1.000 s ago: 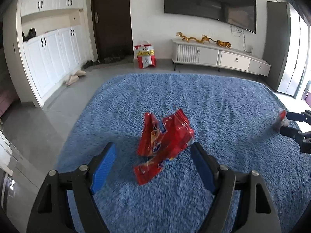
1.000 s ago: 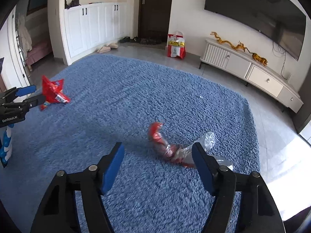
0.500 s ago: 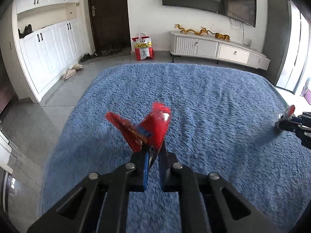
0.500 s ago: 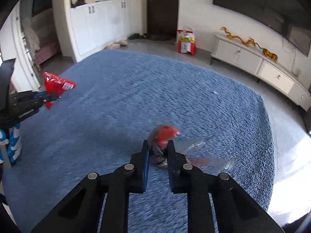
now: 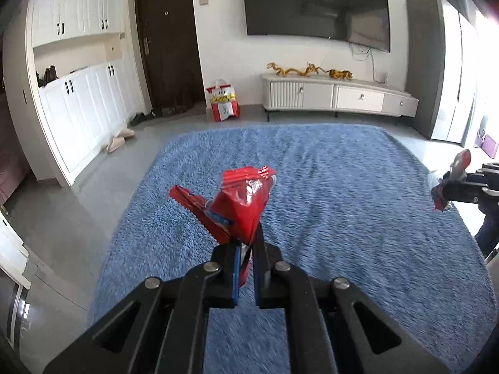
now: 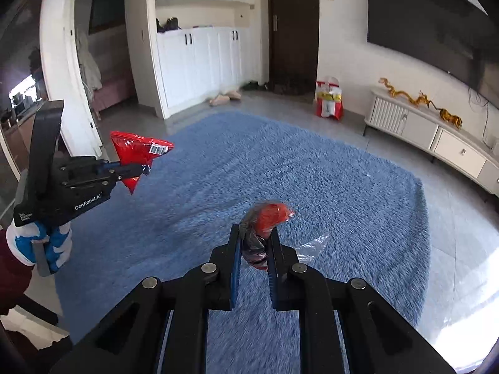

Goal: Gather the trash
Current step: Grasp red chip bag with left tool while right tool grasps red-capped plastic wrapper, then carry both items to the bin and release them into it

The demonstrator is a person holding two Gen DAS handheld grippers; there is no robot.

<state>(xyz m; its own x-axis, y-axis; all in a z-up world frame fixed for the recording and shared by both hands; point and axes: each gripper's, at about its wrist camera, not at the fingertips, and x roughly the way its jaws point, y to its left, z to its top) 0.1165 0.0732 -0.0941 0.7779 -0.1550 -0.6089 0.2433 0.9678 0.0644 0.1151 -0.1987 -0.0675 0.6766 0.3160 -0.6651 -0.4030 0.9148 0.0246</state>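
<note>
L gripper (image 5: pixel 246 249) clamped on a crumpled red snack wrapper (image 5: pixel 237 205), held up off the blue shag rug (image 5: pixel 343 202). R gripper (image 6: pixel 253 246) closed on a twisted red-and-clear plastic wrapper (image 6: pixel 265 218), also lifted clear of the rug; a clear tail (image 6: pixel 312 244) of it sticks out to the side past the right finger. Both pieces of trash in hand, nothing else loose on the rug that I can see.

Risks, my read: R grip only has the bunched middle, thin slick film, so it could slide out on a fast swing. L wrapper is pinched at its bottom corner w/ most of the bag above the tips, so it could flop or tear free. No bin in either view, so drop-off spot unknown.

View diffs: R wrist cam shows the L gripper side-on w/ a barcode on the wrapper, plus a person's gloved hand (image 6: pixel 40 246) in blue/white on the handle. L wrist cam shows the R gripper only at frame edge, wrapper tiny. The L cam alone shows the full TV (image 5: pixel 315 6).
</note>
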